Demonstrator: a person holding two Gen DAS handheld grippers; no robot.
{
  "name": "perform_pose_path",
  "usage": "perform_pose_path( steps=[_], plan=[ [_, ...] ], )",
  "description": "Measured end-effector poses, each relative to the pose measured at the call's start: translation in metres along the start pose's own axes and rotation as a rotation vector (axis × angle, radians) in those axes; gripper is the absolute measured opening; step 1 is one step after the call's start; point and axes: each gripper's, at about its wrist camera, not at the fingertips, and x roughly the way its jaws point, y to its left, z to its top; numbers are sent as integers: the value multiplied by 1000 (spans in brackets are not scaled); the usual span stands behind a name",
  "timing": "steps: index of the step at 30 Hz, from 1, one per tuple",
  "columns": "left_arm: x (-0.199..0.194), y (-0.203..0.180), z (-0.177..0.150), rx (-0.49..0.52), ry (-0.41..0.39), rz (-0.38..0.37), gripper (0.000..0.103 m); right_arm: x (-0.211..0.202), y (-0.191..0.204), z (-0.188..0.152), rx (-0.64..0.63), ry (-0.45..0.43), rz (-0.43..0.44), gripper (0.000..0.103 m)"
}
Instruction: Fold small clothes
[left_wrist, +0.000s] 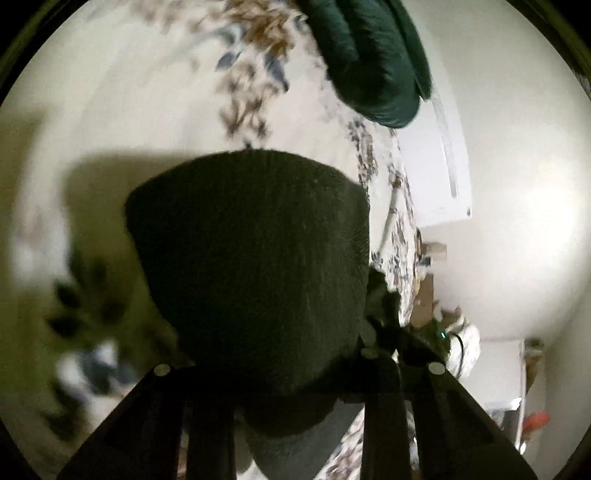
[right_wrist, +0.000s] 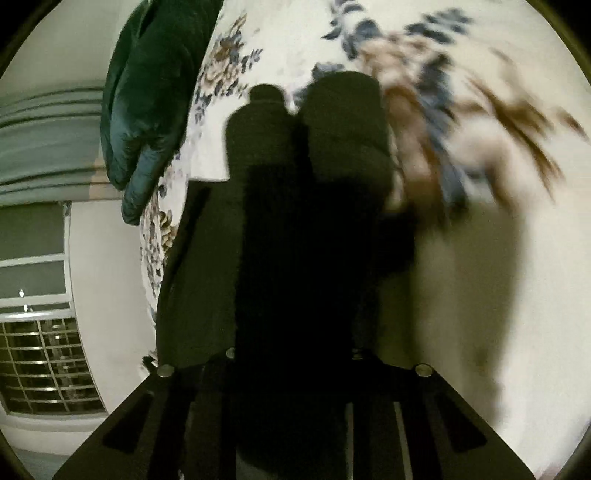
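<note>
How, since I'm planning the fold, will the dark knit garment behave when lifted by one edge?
Probably floppy: the dark knit garment is ribbed fabric with a rounded, sagging outline above the floral sheet, so it should drape rather than hold shape. Its coarse knit texture looks unlikely to slip.

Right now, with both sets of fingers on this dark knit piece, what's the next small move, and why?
Probably lower it flat onto the floral sheet, short of the green cushion. The dark knit garment hangs raised between the left fingers and right fingers, casting a shadow on the sheet, so it likely needs spreading before any fold.
</note>
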Motion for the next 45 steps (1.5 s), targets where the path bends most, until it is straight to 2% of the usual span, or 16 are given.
perform_pose_path(
  steps=[7, 9, 13, 17, 20, 24, 27, 29, 31, 32, 33, 35, 39, 40, 42, 45],
  plan=[
    [-32, 14, 20, 97, 113, 33, 24, -23, 9, -143, 94, -58, -54, 18],
    [-38, 22, 19, 126, 164, 56, 30, -22, 12, -181, 124, -66, -79, 18],
    [-40, 59, 4, 98, 239, 159, 40, -7, 6, -219, 137, -50, -163, 20],
    [-50, 77, -13, 22, 206, 142, 42, -4, -16, -221, 199, 12, -179, 35],
    [-55, 60, -20, 71, 176, 201, 42, -25, -15, -219, 153, 14, -234, 48],
    [-68, 26, -39, 226, 121, 393, 46, -65, -18, -217, 113, 2, -307, 62],
    [-88, 12, -47, 312, 65, 547, 55, -88, -14, -217, 86, -13, -366, 63],
    [-101, 5, -53, 346, 44, 604, 56, -103, -10, -218, 66, -27, -392, 64],
    [-113, 0, -63, 386, 32, 658, 66, -108, 1, -213, 46, -37, -405, 66],
    [-114, -4, -69, 401, 33, 678, 75, -114, 6, -211, 28, -47, -416, 66],
    [-111, -9, -76, 420, 38, 695, 83, -118, 9, -209, 15, -55, -425, 67],
    [-100, -13, -92, 453, 67, 705, 90, -123, 18, -200, -30, -59, -458, 68],
    [-43, -9, -119, 483, 126, 747, 94, -104, 38, -165, -88, -53, -495, 71],
    [-27, -2, -122, 486, 143, 773, 94, -100, 40, -158, -108, -57, -504, 71],
    [-3, 7, -125, 507, 157, 854, 103, -87, 44, -140, -162, -48, -542, 71],
    [2, 13, -117, 476, 124, 839, 103, -68, 50, -116, -214, -29, -562, 71]
  ],
)
